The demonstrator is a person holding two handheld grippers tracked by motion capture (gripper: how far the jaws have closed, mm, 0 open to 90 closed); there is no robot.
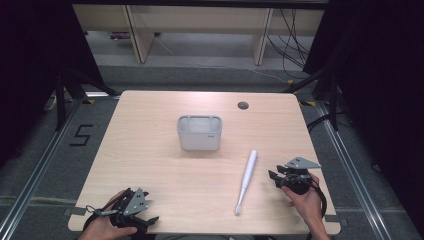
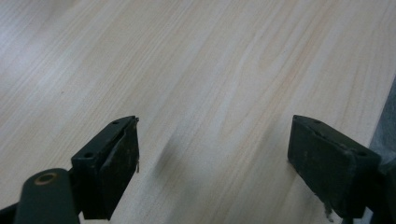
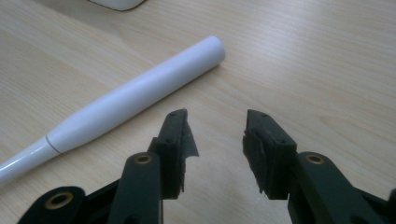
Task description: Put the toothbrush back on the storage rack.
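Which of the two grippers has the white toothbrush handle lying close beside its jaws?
The right gripper: the white toothbrush handle lies on the table just to its left, untouched. The left gripper sits at the near left corner, far from it, jaws wide over bare wood.

Left claw point(image 1: 142, 220): held in the left hand point(image 1: 102, 227) at the lower left of the high view, jaws spread wide with nothing between them. Right claw point(image 1: 274, 176): held in the right hand point(image 1: 304, 200) at the lower right, jaws parted by a narrower gap, nothing gripped, forearm entering from the bottom edge.
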